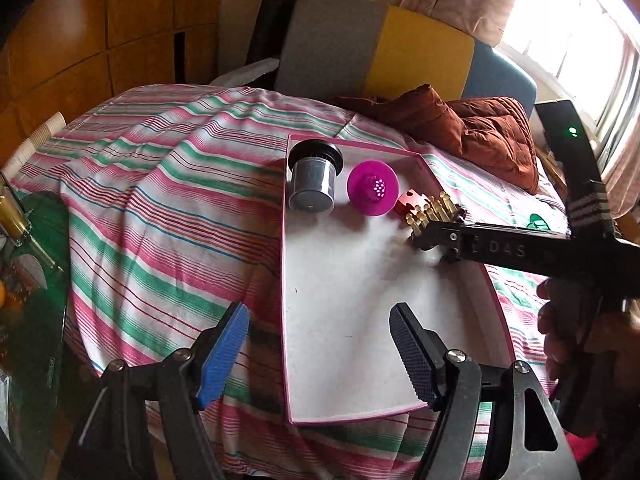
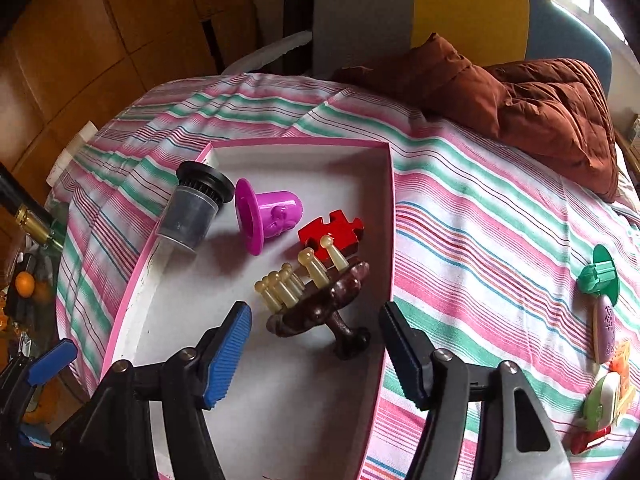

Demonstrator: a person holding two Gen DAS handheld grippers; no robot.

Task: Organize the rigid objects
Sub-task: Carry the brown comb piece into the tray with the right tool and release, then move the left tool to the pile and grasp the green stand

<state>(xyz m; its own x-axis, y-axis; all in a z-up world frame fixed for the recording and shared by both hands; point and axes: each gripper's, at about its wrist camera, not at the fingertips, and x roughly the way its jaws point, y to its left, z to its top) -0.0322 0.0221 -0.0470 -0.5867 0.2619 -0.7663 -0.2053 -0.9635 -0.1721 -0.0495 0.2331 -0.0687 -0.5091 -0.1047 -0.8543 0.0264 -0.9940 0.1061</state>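
Left gripper hovers with jaws apart and empty over the near edge of the pink-rimmed tray; right gripper likewise stands apart, nothing clamped, with the brown massager's handle lying between and just ahead of its fingers. Tray contents, left to right in the right wrist view: dark cylindrical filter cup tipped against the left wall; magenta bell-shaped piece on its side; red puzzle-piece block; brown massager with pale pegs resting peg-side up and tilted, close to the right wall. Still out on the striped cloth, well apart to the right: green plastic piece, purple oval item, a small cluster of orange, white and red toys. Judgement: the massager appears just placed; the step in hand is the release and clear. To do it well, the right gripper should back straight away without snagging the handle or nudging the tray wall, then swing right toward the green piece. Approach that one across its narrow body, jaws wide. Left gripper could steady the tray rim.
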